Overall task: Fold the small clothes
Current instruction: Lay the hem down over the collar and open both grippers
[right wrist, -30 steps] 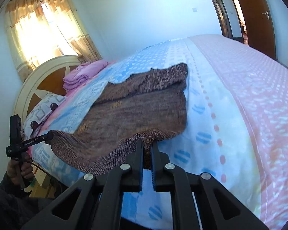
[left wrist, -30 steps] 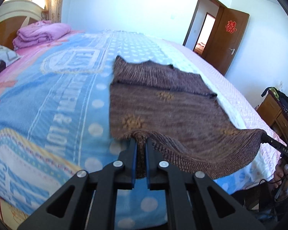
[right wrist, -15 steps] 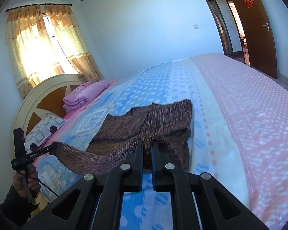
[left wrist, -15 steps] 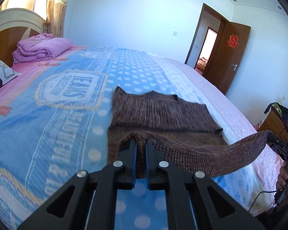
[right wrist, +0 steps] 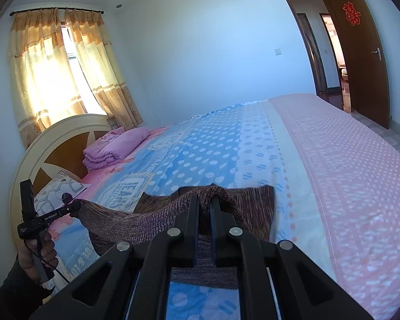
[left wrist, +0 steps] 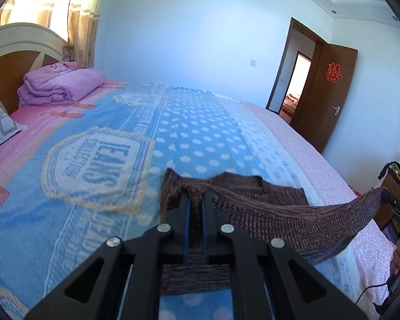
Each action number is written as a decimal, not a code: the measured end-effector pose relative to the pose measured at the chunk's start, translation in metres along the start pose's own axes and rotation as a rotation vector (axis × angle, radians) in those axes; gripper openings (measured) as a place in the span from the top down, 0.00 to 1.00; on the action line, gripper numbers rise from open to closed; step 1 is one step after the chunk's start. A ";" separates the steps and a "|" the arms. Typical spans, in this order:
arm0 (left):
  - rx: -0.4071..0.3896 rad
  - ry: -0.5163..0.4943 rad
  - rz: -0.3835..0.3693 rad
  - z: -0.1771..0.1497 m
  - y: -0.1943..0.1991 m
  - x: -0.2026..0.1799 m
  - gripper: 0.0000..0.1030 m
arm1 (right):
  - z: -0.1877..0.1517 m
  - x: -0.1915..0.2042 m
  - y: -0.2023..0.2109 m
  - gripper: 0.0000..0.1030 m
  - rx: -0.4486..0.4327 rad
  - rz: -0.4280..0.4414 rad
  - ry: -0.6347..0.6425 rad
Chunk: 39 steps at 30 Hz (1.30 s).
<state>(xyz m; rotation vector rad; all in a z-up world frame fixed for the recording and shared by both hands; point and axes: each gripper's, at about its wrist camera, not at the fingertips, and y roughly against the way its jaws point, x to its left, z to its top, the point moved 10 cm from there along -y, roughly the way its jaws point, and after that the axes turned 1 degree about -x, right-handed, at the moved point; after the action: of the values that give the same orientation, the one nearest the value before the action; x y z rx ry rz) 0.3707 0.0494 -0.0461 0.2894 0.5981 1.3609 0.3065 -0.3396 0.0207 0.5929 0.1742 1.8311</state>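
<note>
1. Here, the left gripper (left wrist: 196,200) pinches one corner of the brown knit garment's (left wrist: 266,213) lifted ribbed hem.
2. The right gripper (right wrist: 204,202) clamps the opposite corner.
3. The garment's remainder lies on the bed (left wrist: 200,122) near its pink side edge.

There are two claws, left claw (left wrist: 195,200) and right claw (right wrist: 204,202), one brown sweater (left wrist: 266,213), one bed (left wrist: 200,122), one pink blanket (left wrist: 61,85), one pillow (right wrist: 58,190) and one door (left wrist: 328,93).
</note>
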 end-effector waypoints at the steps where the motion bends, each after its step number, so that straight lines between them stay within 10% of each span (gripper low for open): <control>1: -0.003 0.006 0.002 0.007 -0.006 0.001 0.92 | 0.004 -0.001 -0.004 0.94 -0.001 -0.002 0.001; 11: 0.056 -0.042 0.070 0.015 -0.100 0.005 0.92 | 0.016 -0.040 -0.095 0.94 0.081 -0.087 -0.020; 20: 0.256 -0.148 0.274 -0.049 -0.185 0.032 0.78 | -0.053 -0.095 -0.206 0.92 0.300 -0.227 0.008; 22: 0.231 -0.170 0.281 -0.051 -0.171 0.031 0.52 | -0.065 -0.101 -0.210 0.71 0.332 -0.281 0.051; 24: 0.192 -0.236 0.307 -0.052 -0.157 0.026 0.23 | -0.073 -0.092 -0.206 0.21 0.348 -0.297 0.136; 31: 0.229 -0.551 0.413 -0.069 -0.180 0.002 0.15 | -0.098 -0.068 -0.230 0.19 0.429 -0.438 0.581; 39: 0.157 -0.477 0.542 0.009 -0.212 0.021 0.15 | -0.025 -0.092 -0.272 0.19 0.379 -0.554 0.560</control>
<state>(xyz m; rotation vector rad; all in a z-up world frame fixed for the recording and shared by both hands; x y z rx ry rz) 0.5526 0.0283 -0.1549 0.9253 0.2262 1.6846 0.5460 -0.3272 -0.1392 0.2303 0.9782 1.3788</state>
